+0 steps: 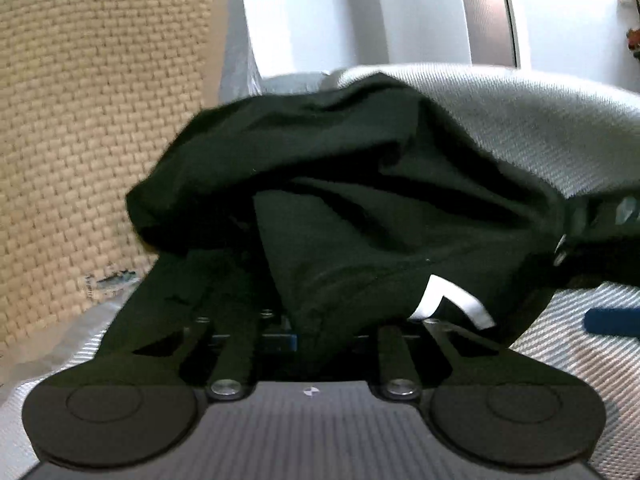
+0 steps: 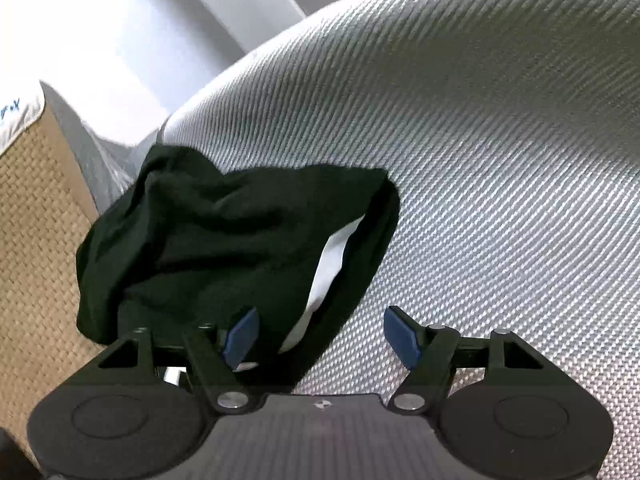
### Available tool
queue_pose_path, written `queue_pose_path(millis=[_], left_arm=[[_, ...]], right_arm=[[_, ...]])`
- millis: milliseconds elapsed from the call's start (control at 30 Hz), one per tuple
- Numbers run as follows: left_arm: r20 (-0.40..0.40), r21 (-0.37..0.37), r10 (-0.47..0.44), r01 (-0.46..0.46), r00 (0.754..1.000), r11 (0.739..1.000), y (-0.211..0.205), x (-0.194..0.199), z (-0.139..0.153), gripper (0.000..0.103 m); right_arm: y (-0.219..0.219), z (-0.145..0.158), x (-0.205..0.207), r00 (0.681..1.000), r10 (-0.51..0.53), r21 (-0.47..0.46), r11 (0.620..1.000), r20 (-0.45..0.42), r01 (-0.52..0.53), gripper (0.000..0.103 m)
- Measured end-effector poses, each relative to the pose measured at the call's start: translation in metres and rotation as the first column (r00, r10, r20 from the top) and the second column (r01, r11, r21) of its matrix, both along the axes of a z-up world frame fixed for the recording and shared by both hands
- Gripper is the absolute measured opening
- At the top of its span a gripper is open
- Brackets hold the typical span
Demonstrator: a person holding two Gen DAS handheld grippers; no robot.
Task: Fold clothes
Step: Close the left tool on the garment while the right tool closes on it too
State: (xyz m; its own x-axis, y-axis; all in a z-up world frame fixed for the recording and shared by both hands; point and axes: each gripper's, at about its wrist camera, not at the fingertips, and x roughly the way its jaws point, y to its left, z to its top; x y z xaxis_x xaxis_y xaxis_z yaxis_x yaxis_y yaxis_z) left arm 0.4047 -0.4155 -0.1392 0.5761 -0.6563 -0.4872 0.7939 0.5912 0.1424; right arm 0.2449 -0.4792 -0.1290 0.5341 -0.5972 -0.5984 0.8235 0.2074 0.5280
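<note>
The black garment point(image 1: 340, 184) is being pinched by the left gripper point(image 1: 320, 320) fingers above the grey woven surface point(image 2: 500, 160). The right gripper point(image 2: 320, 340) fingers point(image 2: 402, 336) are being held spread, gripping nothing.

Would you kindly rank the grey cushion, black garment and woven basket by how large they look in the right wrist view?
1. Grey cushion, fills most of the frame.
2. Black garment, though it sits close to the camera.
3. Woven basket, cut off by the frame's left edge, so its true size is unsure.
</note>
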Motion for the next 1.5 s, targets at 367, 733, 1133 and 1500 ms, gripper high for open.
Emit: queue_pose_path(millis=[367,733,1133,1500], left_arm=[[0.022,-0.086,0.081,-0.079,0.996,0.993,0.046,-0.004,0.043,0.016],[0.073,-0.088,0.140,-0.134,0.987,0.987,0.086,-0.014,0.066,0.016],[0.030,-0.196,0.205,-0.195,0.978,0.961,0.115,-0.008,0.089,0.016],[-0.030,-0.166,0.305,-0.306,0.952,0.938,0.143,-0.001,0.077,0.016]], right_arm=[[0.006,0.005,-0.004,1.000,-0.027,-0.042,0.999,0.007,0.027,0.074],[0.023,0.012,0.002,0.999,0.041,-0.139,0.990,0.004,-0.040,0.074],[0.043,0.018,0.009,0.993,0.115,-0.240,0.963,-0.040,-0.121,0.074],[0.119,0.040,0.016,0.947,0.281,-0.568,0.759,-0.156,-0.319,0.081]])
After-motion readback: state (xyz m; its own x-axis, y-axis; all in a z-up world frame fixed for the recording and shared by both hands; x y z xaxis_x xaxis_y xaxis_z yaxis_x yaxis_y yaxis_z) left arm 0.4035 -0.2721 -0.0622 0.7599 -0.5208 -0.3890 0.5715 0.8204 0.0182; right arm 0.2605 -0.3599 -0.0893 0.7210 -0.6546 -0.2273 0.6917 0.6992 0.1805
